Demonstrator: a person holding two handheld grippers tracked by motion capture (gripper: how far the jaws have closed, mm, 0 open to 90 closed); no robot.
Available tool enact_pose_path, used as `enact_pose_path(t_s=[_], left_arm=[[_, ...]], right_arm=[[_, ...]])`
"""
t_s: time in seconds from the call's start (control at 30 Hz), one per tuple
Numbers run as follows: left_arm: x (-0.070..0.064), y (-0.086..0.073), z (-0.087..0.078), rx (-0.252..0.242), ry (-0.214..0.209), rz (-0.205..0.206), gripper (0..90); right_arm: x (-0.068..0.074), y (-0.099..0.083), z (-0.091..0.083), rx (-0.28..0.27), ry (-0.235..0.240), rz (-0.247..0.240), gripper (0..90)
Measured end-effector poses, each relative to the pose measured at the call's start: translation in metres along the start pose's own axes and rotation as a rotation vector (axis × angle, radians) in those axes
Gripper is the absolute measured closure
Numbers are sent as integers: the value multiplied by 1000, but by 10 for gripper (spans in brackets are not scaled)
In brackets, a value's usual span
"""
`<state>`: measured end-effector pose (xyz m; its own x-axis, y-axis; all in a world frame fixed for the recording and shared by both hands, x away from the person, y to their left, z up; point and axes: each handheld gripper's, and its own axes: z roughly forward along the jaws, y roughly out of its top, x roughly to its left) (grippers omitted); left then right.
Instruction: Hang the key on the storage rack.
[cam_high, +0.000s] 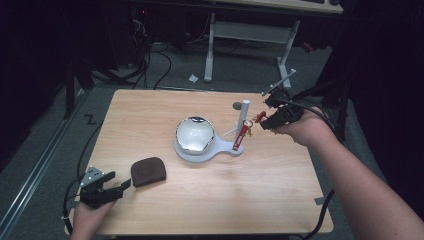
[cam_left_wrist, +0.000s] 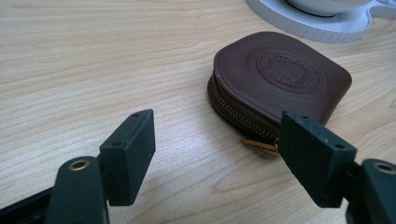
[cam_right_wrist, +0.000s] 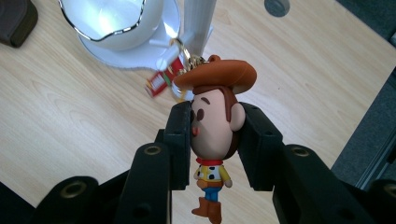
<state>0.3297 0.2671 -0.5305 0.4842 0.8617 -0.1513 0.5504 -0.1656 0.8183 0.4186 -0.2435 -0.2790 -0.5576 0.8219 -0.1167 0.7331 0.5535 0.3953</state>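
Two hand-held grippers are at work, one near and one far. Nearest, at the front left corner of the counter (cam_high: 280, 200), the left hand-held gripper (cam_high: 112, 188) rests with its jaws spread wide and nothing between them. Just beyond its tips lies a brown zipped pouch (cam_left_wrist: 275, 81), its brass zip pull (cam_left_wrist: 259, 145) close beside one jaw; whether they touch I cannot tell.

Farther back, mid-counter, a white stand (cam_high: 200, 152) carries a shiny bowl (cam_high: 195, 134) and an upright post (cam_high: 243, 117) with a side peg. Beyond and to the right, the right hand-held gripper (cam_high: 261, 120) is closed on the head of a cowboy figure keychain (cam_right_wrist: 217, 126), held above the counter beside the post. A red tag (cam_high: 241, 137) hangs near the peg.

Judging by this, the step in hand is hanging the keychain on the peg, or lifting it off; the pictures do not settle which. Either way the next move needs the ring (cam_right_wrist: 180, 46) guided along the peg without knocking the stand.

The ring is blurred, and whether it is already over the peg is unclear. The pouch's embossed seal is unreadable.
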Motion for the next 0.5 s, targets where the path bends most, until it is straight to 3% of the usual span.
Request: enact_pose_path(t_s=[0.5], left_arm=[[0, 0, 1, 3, 0, 1, 281]], right_arm=[[-5, -25, 46, 1, 56, 58, 669]])
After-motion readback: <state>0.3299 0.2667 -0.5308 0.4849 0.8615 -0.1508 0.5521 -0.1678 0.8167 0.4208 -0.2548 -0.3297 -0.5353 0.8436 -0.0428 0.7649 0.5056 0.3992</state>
